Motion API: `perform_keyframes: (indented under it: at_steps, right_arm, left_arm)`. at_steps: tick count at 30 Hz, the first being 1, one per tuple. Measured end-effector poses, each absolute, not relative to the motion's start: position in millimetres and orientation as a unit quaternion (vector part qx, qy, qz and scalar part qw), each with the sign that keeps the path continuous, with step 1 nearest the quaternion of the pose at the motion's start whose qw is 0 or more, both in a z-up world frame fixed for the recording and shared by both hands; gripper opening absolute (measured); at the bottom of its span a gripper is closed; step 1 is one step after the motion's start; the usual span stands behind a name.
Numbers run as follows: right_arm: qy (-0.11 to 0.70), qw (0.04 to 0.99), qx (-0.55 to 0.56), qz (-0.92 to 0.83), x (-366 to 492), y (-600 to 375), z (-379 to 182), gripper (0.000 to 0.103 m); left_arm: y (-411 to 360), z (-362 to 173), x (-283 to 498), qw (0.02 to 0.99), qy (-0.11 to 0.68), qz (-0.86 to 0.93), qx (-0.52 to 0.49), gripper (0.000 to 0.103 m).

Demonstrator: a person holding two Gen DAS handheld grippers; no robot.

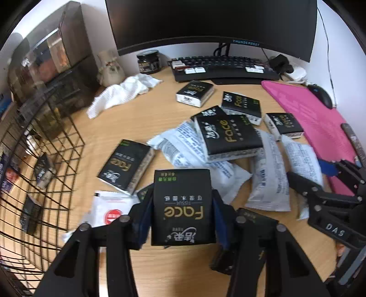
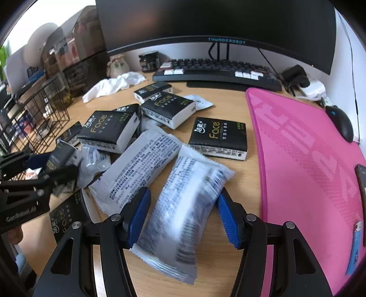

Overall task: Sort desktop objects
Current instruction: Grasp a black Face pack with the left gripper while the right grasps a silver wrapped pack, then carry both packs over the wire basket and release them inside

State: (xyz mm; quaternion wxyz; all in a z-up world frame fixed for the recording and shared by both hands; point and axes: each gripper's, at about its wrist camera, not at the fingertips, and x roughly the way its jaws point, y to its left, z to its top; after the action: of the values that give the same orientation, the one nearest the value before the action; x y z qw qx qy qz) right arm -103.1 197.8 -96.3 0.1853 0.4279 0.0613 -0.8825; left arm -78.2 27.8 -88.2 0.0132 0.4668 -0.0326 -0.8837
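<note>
My left gripper (image 1: 183, 196) is shut on a black "Face" tissue pack (image 1: 183, 205), its blue pads pressed against both sides. To its left, a black wire basket (image 1: 52, 146) holds a few similar packs (image 1: 44, 171). Several more black packs (image 1: 228, 137) and white wipe packets (image 1: 267, 180) lie scattered on the wooden desk. In the right wrist view, my right gripper (image 2: 184, 194) is open around a white wipe packet (image 2: 183, 210) lying on the desk, with a pad on either side. The left gripper (image 2: 45, 164) shows at that view's left edge.
A pink mat (image 2: 308, 160) covers the desk's right side, with a blue lighter (image 2: 355, 246) on it and a mouse (image 2: 340, 123) beyond. At the back stand a keyboard (image 2: 217, 70), monitor (image 2: 217, 20), dark jar (image 1: 148, 60) and white cloth (image 1: 123, 91). Storage boxes (image 1: 57, 50) line the left.
</note>
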Motion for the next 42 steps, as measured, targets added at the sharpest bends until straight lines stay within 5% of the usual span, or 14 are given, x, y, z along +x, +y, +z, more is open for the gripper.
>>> perform_keyframes:
  at_steps: [3, 5, 29, 42]
  right_arm:
    - [0.063, 0.181, 0.428, -0.883, -103, 199, -95, 0.041]
    - [0.063, 0.182, 0.427, -0.884, -102, 199, -93, 0.040]
    - [0.053, 0.204, 0.371, -0.905, -76, 192, -38, 0.039]
    - [0.080, 0.333, 0.314, -0.885, -56, 57, 16, 0.039]
  left_arm:
    - [27, -88, -77, 0.011, -0.033, -0.883, 0.468, 0.052]
    - [26, -84, -76, 0.010, -0.033, -0.884, 0.466, 0.052]
    - [4, -16, -39, 0.019, -0.015, -0.915, 0.402, 0.052]
    - [-105, 41, 4, 0.120, 0.038, -0.930, 0.346, 0.052]
